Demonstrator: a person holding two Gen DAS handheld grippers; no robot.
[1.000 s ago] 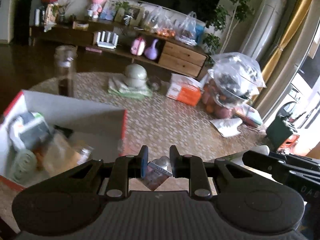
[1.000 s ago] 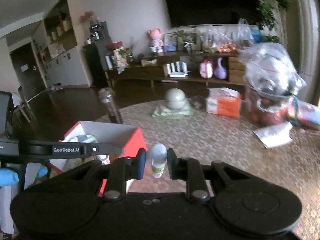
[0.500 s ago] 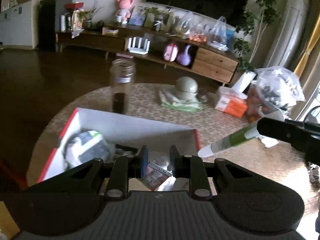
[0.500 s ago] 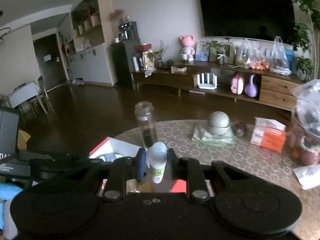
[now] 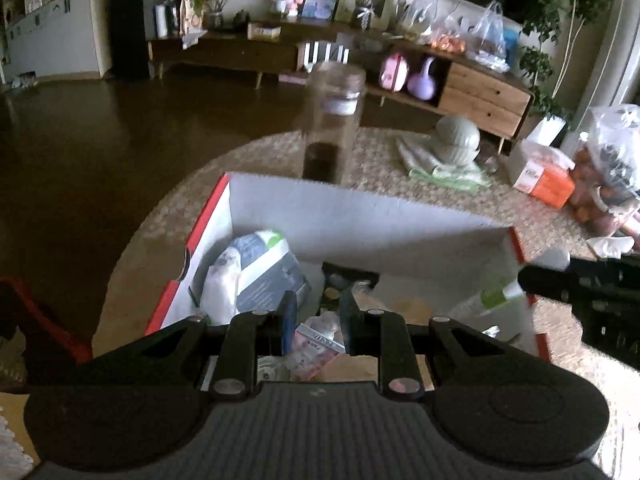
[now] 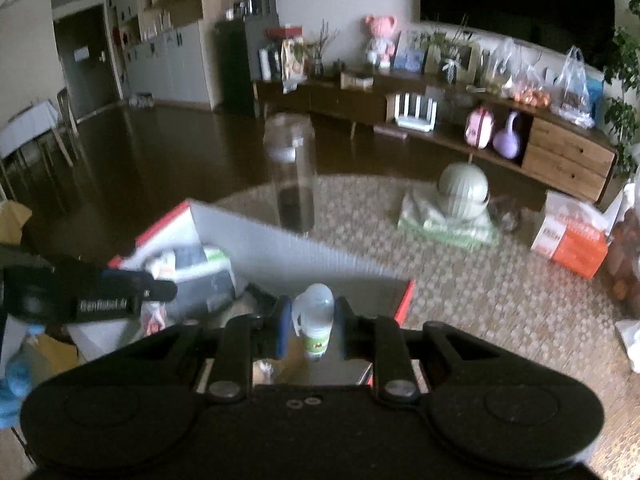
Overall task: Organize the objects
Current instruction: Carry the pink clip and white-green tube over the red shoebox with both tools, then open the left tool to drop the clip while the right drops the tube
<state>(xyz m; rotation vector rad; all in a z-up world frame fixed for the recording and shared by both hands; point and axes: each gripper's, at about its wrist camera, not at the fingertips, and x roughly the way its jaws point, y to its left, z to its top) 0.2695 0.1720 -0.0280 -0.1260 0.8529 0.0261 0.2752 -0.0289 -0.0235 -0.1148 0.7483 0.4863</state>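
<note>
Right gripper (image 6: 310,326): tube (image 6: 316,320) cap-forward, lengthwise

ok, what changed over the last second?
Both tools carried their loads from beside the box to over its open top: left tool with the packet, right tool with the small bottle. Grips unchanged; nothing released.
</note>
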